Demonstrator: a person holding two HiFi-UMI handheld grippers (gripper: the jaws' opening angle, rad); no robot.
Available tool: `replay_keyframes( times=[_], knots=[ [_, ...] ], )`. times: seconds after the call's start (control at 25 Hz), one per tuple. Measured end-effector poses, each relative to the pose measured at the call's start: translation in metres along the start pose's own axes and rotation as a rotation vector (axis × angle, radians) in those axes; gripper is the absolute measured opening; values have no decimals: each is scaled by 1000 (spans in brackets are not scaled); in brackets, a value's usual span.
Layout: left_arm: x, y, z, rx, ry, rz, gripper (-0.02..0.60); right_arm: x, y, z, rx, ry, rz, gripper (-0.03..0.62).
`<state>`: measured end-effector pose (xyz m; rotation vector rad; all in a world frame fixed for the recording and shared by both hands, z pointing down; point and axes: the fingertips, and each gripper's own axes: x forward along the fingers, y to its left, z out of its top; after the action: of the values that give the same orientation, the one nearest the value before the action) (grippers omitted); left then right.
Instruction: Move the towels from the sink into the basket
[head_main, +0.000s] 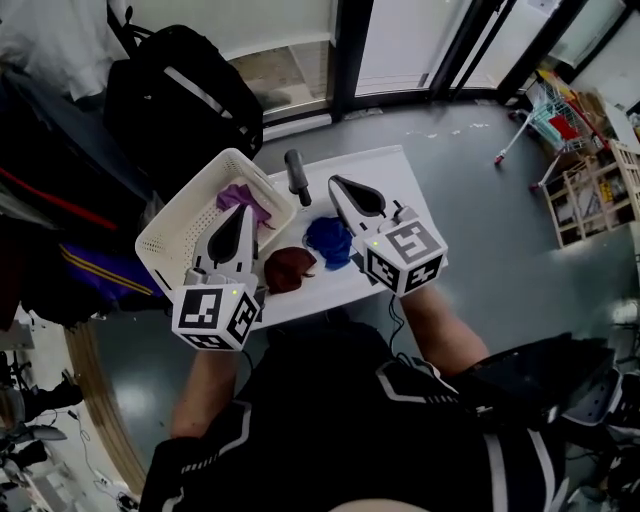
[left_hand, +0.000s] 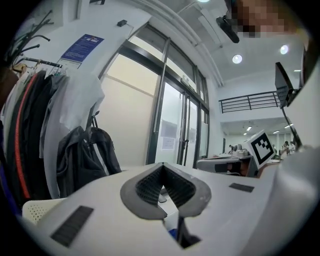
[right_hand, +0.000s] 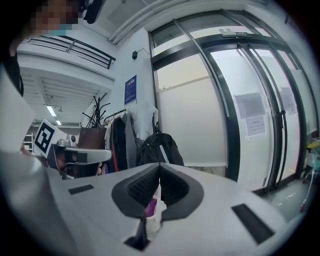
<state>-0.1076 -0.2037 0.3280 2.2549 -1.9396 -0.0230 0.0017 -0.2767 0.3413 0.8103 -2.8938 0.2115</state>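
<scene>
The left claw (head_main: 244, 212) and right claw (head_main: 337, 184) hover shut and empty. A purple towel (head_main: 241, 200) lies in the basket (head_main: 160, 246), left; a maroon towel (head_main: 290, 269) and a blue towel (head_main: 328, 241) lie in the sink (head_main: 384, 172). Best to open one claw wide, then pinch a towel's bunched middle.

The left gripper (left_hand: 162, 171) fills the bottom of the view, at 6 o'clock. Its two jaws are together at the tips, and nothing is between them. The grey pads (left_hand: 147, 187) have little ridges. A tiny bit of blue (left_hand: 172, 232) shows down in the gap under the pads; what it is cannot be told. At 8 o'clock a black backpack (left_hand: 82, 155) hangs by the wall. Coats (left_hand: 27, 125) hang at 9 o'clock. A corner of a white basket (left_hand: 35, 210) peeks in at 7 o'clock. A blue poster (left_hand: 82, 47) is at 11 o'clock. Tall glass doors (left_hand: 175, 130) stand in the middle. A cube (left_hand: 262, 147) with a black-and-white square is at 3 o'clock. Round lights (left_hand: 237, 59) shine at 1 o'clock.
</scene>
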Motion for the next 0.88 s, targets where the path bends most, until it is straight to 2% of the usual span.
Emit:
replay_keyframes(
  times=[0.4, 0.48, 0.6, 0.72, 0.88],
  knots=[
    [4, -5, 3, 2, -10, -5, 2, -3, -5, 5, -23, -9, -11, 9],
    [4, -4, 1, 13, -10, 16, 2, -1, -8, 2, -32, 6, -23, 9],
    [3, 2, -5, 9, -4, 71, 2, 3, -18, -10, -59, 49, -59, 11],
    [9, -8, -16, -20, 21, 30, 2, 3, -31, -26, -48, 87, -76, 14],
    [15, -19, -38, -62, 68, 14, 2, 8, -46, -65, 0, 175, -64, 69]
  ],
)
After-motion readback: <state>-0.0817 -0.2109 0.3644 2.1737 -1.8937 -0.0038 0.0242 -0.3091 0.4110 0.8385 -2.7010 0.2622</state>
